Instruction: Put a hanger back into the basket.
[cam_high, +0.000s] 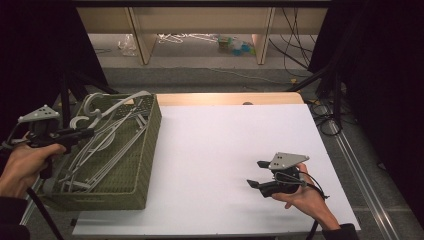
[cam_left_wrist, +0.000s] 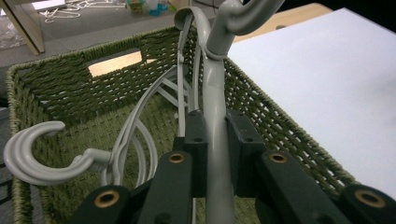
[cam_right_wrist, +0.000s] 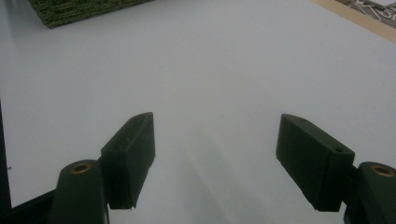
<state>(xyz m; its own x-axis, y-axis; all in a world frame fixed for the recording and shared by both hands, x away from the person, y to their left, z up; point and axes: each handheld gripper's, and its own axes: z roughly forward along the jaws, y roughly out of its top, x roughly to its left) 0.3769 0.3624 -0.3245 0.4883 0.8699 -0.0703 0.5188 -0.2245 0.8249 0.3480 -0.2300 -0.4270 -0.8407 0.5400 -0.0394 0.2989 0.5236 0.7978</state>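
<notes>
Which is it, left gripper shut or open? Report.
Shut. In its own view, the left gripper's two black pads press on the grey hanger's neck, above the green basket.

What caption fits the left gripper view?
Left gripper clamps a grey hanger over the green basket.

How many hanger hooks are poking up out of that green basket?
3, as far as I can tell: one curls low by the near wall, one rises at the far wall, and one tops the hanger clamped in the left gripper. Others may be hidden in the tangle.
</notes>
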